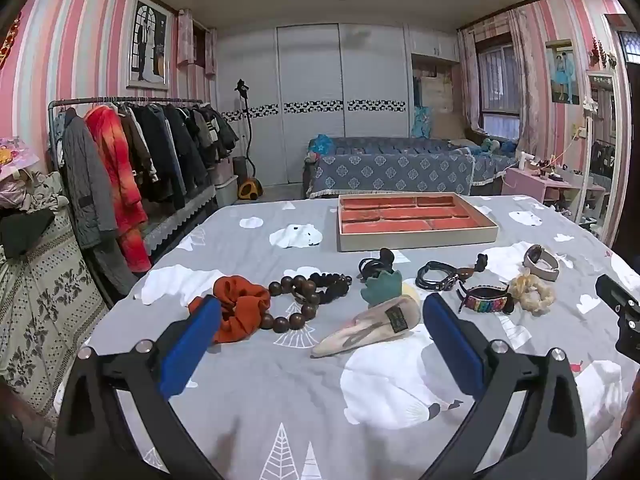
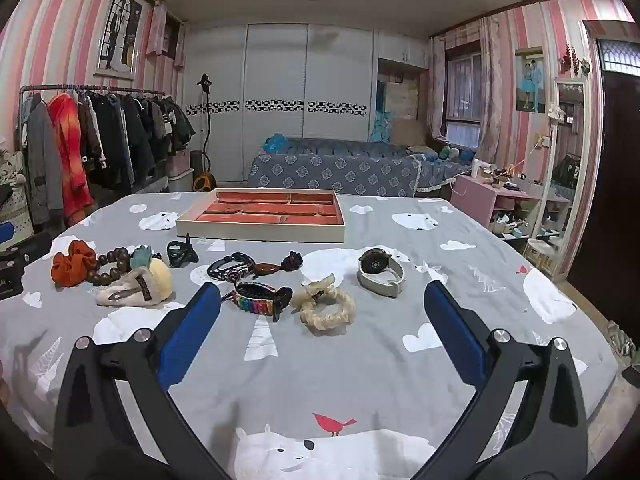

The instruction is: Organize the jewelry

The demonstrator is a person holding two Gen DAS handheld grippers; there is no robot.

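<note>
A row of jewelry lies on the grey bedspread. In the left wrist view my left gripper [image 1: 320, 312] stands open above an orange scrunchie [image 1: 240, 312], a brown bead bracelet [image 1: 296, 300] and a beige hair clip [image 1: 368, 328]. An orange-lined tray [image 1: 416, 220] sits behind them. In the right wrist view my right gripper [image 2: 322, 300] is open, with nothing held, in front of a rainbow clip [image 2: 260, 300], a cream scrunchie [image 2: 326, 308] and a watch [image 2: 378, 270]. The tray [image 2: 260, 230] is further back.
A black cord bracelet [image 2: 234, 268] and a black claw clip [image 2: 180, 254] lie mid-row. A clothes rack [image 1: 132, 160] stands left of the bed, a pink side table [image 2: 488, 196] and a mirror to the right. The other gripper's black body [image 1: 624, 312] shows at the right edge.
</note>
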